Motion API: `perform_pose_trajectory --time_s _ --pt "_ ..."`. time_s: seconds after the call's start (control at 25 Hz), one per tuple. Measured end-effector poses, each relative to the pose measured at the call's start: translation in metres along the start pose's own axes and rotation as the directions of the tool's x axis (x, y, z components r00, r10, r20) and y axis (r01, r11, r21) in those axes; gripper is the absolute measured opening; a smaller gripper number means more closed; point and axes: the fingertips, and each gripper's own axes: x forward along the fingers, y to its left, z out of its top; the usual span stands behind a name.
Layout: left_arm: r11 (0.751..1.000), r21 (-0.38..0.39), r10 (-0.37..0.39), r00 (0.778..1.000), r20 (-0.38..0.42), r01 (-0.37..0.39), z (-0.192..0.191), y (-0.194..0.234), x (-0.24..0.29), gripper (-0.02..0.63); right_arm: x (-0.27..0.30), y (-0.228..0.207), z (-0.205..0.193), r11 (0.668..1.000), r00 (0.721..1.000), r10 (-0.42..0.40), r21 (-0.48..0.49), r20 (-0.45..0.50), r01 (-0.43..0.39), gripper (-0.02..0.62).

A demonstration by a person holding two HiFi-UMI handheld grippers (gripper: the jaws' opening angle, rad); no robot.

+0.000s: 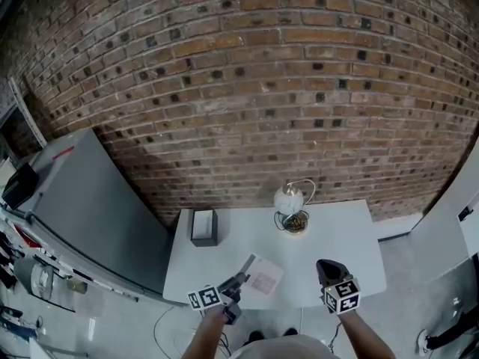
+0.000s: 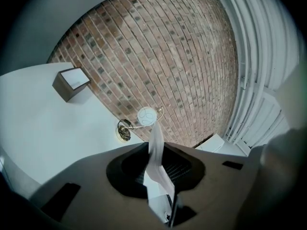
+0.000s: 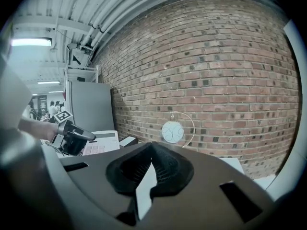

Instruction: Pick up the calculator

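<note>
The calculator (image 1: 262, 277) is a flat white one with a grey display strip. It hangs just above the near edge of the white table (image 1: 337, 230). My left gripper (image 1: 238, 281) is shut on its near left end. In the left gripper view the calculator (image 2: 156, 143) runs edge-on as a thin white slab between the pads of my left gripper (image 2: 157, 163). In the right gripper view my left gripper (image 3: 76, 137) grips the calculator (image 3: 101, 142) at the left. My right gripper (image 1: 331, 270) hovers over the table's near right part. Its jaws (image 3: 150, 147) meet at the tips and hold nothing.
A dark box with a white top (image 1: 203, 227) stands at the table's back left. A white globe lamp (image 1: 288, 200) on a wire arc stands at the back middle, close to the brick wall. A grey cabinet (image 1: 82, 200) is left of the table.
</note>
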Motion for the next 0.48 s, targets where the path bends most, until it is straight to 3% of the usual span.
perform_pose_trajectory --time_s 0.48 --pt "1.000 0.008 -0.020 1.000 0.011 0.020 0.016 0.008 -0.022 0.096 -0.001 0.030 0.017 0.998 0.999 -0.010 -0.063 0.036 0.012 0.011"
